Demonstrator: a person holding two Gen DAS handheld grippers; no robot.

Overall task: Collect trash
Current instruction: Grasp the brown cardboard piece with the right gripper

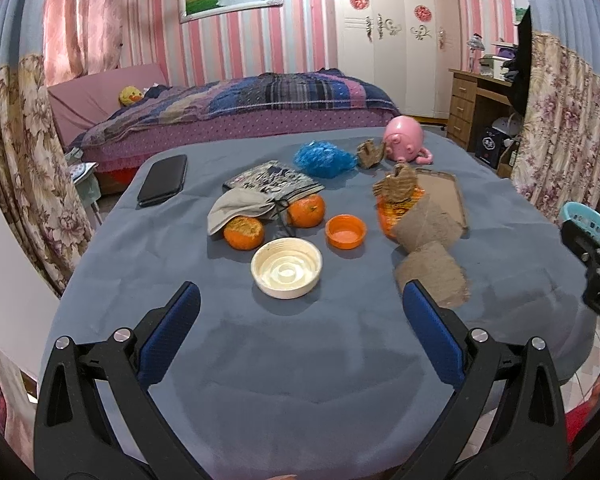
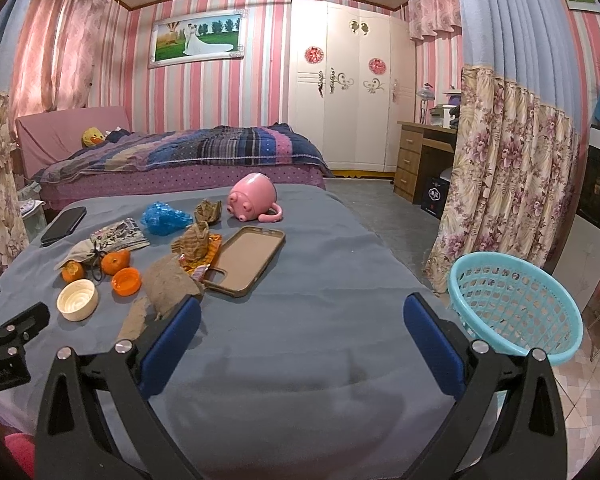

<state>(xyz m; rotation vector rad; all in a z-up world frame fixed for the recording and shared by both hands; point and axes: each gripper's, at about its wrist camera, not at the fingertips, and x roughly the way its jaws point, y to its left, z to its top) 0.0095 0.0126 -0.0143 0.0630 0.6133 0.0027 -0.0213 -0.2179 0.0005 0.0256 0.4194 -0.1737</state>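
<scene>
Trash lies on the grey-blue table (image 1: 300, 360): a cream lid (image 1: 286, 268), an orange lid (image 1: 345, 231), torn brown paper pieces (image 1: 432, 274), an orange wrapper (image 1: 396, 210), crumpled brown paper (image 1: 370, 154) and a blue plastic bag (image 1: 325, 159). My left gripper (image 1: 300, 304) is open and empty just in front of the cream lid. My right gripper (image 2: 302, 316) is open and empty over bare cloth, right of the brown paper (image 2: 168, 286). A turquoise basket (image 2: 514, 306) stands off the table's right edge.
Two oranges (image 1: 306, 210), a grey pouch (image 1: 240, 208), a magazine (image 1: 274, 180), a black phone (image 1: 163, 179), a brown phone case (image 2: 246, 266) and a pink pig mug (image 2: 254, 197) sit on the table. A bed (image 2: 180, 160) stands behind.
</scene>
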